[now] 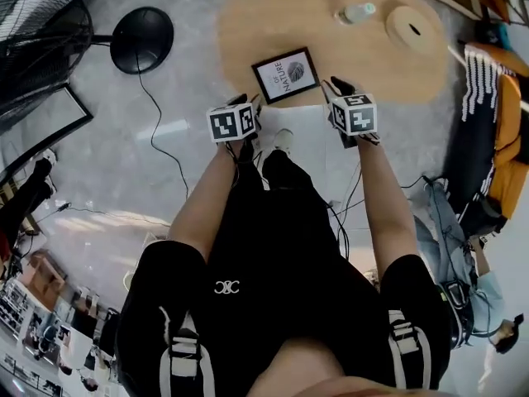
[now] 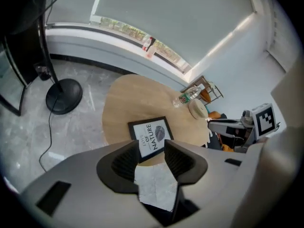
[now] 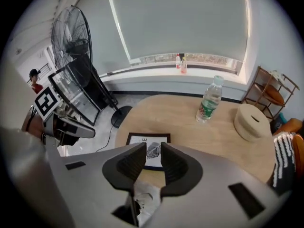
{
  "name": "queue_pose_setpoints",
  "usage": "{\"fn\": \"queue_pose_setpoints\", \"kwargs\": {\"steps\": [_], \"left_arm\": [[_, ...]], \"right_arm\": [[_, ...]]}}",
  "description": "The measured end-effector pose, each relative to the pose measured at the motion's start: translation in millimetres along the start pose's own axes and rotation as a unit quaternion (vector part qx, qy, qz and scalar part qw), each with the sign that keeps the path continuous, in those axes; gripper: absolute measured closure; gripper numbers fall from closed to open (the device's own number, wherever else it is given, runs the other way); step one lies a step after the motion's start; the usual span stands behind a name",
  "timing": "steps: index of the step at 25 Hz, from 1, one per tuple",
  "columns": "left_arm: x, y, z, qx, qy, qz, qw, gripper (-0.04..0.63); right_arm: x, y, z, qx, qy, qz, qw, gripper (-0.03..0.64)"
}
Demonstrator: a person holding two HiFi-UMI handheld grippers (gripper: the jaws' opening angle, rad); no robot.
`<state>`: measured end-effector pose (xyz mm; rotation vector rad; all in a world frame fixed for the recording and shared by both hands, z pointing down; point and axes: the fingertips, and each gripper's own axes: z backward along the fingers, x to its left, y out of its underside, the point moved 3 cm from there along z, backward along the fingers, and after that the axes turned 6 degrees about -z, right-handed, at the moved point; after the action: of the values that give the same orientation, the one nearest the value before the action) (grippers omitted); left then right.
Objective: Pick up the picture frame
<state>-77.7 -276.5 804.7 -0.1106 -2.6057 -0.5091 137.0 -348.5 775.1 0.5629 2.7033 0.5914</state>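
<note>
The picture frame (image 1: 286, 74) is black-edged with a white leaf print. It lies flat near the front edge of a round wooden table (image 1: 248, 15). Both grippers hang above the floor just short of that edge. My left gripper (image 1: 246, 101) is at the frame's left corner and my right gripper (image 1: 337, 83) is at its right. In the left gripper view, the frame (image 2: 151, 134) shows through the gap of the open left gripper (image 2: 151, 150). In the right gripper view, the frame (image 3: 142, 139) sits just beyond the open right gripper (image 3: 153, 155). Nothing is between either pair of jaws.
A plastic bottle (image 1: 357, 12) and a round wooden box (image 1: 410, 27) stand at the table's far side. A floor fan (image 1: 41, 35) with a black base (image 1: 141, 40) and trailing cable is at the left. Clothes hang at the right (image 1: 496, 139). The person's legs fill the lower head view.
</note>
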Motion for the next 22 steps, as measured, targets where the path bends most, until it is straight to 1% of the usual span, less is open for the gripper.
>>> {"fn": "queue_pose_setpoints", "kwargs": {"steps": [2,5,9,11,13,17,19,22], "left_arm": [[12.5,11.8,-24.8,0.005,-0.009,0.024,0.9997,0.413],[30.4,18.3,-65.4,0.008,-0.024,0.042,0.9988,0.419],[48.8,24.5,-105.9,-0.004,-0.048,0.072,0.9963,0.421],[55.1,27.9,-122.7,-0.005,-0.053,0.082,0.9952,0.428],[57.7,31.2,-139.6,0.001,-0.054,0.079,0.9954,0.429],[66.7,38.9,-170.3,0.008,-0.074,0.051,0.9959,0.430],[70.8,39.1,-178.4,0.009,-0.081,0.054,0.9952,0.432],[72.2,39.5,-183.7,0.013,-0.081,0.058,0.9950,0.440]], "right_arm": [[-8.2,16.5,-27.6,0.026,-0.006,-0.001,1.000,0.506],[-24.7,27.2,-70.0,0.056,-0.009,-0.009,0.998,0.506],[-41.6,39.5,-118.4,0.073,-0.013,-0.007,0.997,0.505],[-51.4,46.6,-141.7,0.081,-0.013,-0.012,0.997,0.505],[-61.3,49.3,-160.2,0.086,-0.011,-0.028,0.996,0.505],[-69.0,53.3,-187.0,0.094,-0.014,-0.042,0.995,0.505],[-70.3,56.0,-197.6,0.100,-0.015,-0.040,0.994,0.505],[-72.0,56.5,-207.2,0.101,-0.013,-0.049,0.994,0.499]]}}
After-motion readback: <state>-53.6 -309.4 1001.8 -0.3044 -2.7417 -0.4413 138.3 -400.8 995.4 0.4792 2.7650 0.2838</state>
